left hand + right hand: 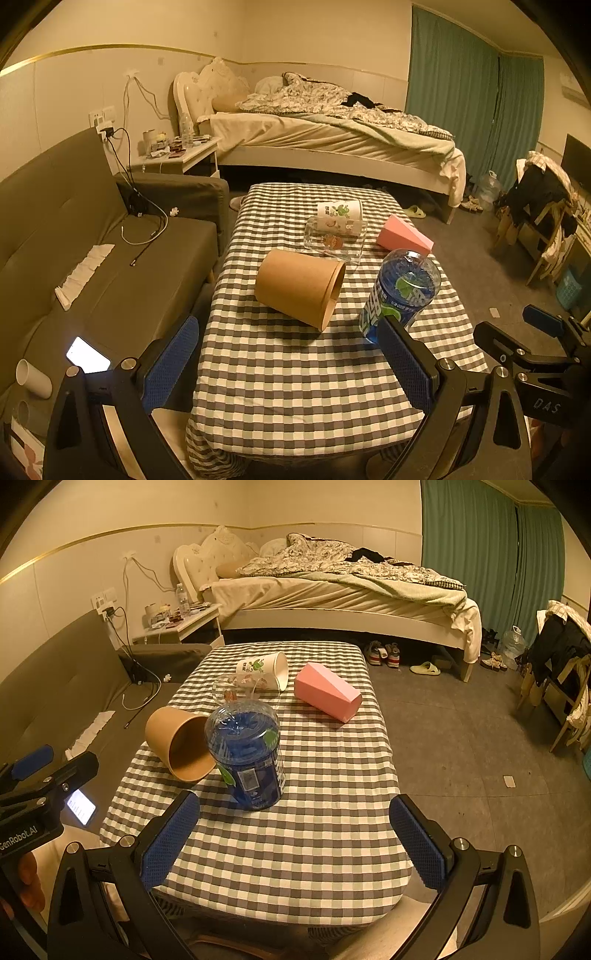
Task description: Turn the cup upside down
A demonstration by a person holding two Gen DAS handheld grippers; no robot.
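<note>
A brown paper cup (301, 288) lies on its side near the middle of the left wrist frame, on a bench covered with a grey, green and white checked cloth (295, 373); its open mouth faces lower right and its closed base points upper left. In the right wrist frame the same brown paper cup (179, 744) sits at centre left with its open mouth turned toward the camera. Just beside it, to the right, stands a clear plastic cup with a blue printed sleeve (400, 293), its wider end on the cloth; in the right wrist view this blue-sleeved cup (247, 755) partly overlaps the brown cup's rim, and whether they touch cannot be told. Farther back on the bench lie a white paper cup with green cartoon prints (340, 216) on its side, a clear glass cup (332, 240) in front of it, and a pink faceted plastic cup (404, 234) on its side to the right. The left gripper (290, 369) hangs at the bottom of its frame with its blue-padded fingers spread wide and nothing between them. The right gripper (295, 843) likewise has its fingers wide apart over the near edge of the bench, holding nothing.
</note>
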